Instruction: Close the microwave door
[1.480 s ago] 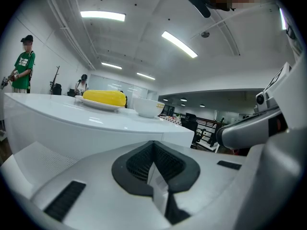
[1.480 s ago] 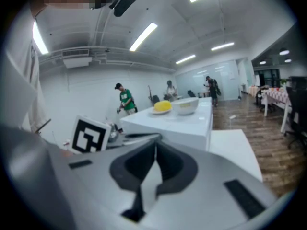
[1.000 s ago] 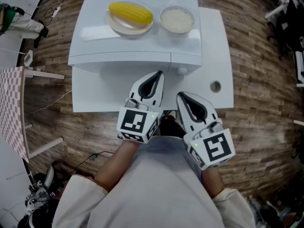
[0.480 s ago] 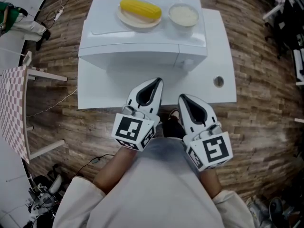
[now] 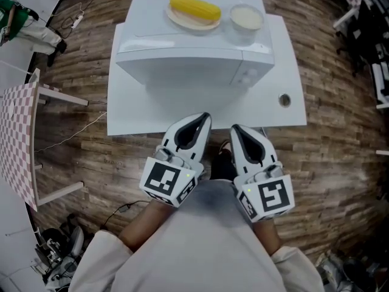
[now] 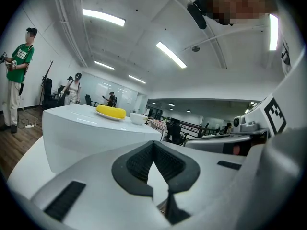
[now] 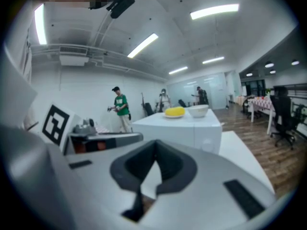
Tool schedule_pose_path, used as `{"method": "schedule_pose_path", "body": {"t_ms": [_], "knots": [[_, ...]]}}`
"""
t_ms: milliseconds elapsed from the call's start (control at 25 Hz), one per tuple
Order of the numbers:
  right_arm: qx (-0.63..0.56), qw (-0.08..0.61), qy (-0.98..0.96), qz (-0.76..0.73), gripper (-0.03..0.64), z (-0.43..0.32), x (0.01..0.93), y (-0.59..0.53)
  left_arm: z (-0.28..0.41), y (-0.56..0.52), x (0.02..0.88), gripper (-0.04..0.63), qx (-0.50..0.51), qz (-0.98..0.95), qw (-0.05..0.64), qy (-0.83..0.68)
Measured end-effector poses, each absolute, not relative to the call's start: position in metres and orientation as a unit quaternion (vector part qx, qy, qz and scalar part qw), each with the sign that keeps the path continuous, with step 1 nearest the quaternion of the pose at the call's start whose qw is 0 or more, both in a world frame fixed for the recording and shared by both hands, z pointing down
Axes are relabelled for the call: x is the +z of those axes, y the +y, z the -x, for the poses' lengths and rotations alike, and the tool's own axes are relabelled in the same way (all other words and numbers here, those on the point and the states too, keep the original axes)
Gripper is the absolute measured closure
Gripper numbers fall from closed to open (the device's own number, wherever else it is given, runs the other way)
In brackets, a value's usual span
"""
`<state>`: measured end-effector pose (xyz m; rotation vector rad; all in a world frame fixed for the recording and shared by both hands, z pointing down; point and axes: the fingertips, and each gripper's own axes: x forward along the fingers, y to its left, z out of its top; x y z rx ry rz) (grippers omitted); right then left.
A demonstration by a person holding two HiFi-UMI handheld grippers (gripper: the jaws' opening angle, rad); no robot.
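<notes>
Holding the left claw (image 5: pixel 204 117) pressed together on nothing, black ribbed pads (image 6: pixel 134 164) meeting at the tip. Holding the right claw (image 5: pixel 236 128) likewise pinched together and empty, just beside the left, with both tips pointing forward over the near edge of the white tabletop (image 5: pixel 130 117). Facing the white boxy microwave (image 5: pixel 152 41) set on that tabletop, apart from both claws and untouched, with its door (image 5: pixel 176 75) flush with the front and a control panel with round knobs (image 5: pixel 250 76) at the right end. Carrying on its top a pale plate (image 5: pixel 180 19) under a yellow corn cob (image 5: pixel 194 8) and, just to the right of that, a small white bowl (image 5: pixel 246 17) of something pale. Showing a round hole (image 5: pixel 284 100) in the tabletop right of the microwave, brown wood-plank floor (image 5: pixel 328 151) all round, and a red-checked table (image 5: pixel 15 132) off to the left. Catching, far back in the right gripper view, a person in a green shirt (image 7: pixel 121 107) standing.
</notes>
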<state>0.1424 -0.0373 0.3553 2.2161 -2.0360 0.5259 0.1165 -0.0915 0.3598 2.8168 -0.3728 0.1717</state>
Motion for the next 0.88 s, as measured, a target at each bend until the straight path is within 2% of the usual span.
{"method": "schedule_pose_path", "body": {"t_ms": [880], "knots": [[0.156,0.033,-0.649,-0.744,0.595,-0.054,0.346,-0.03,-0.037,-0.079,0.341,0.584,0.037,-0.985,0.138,-0.095]]}}
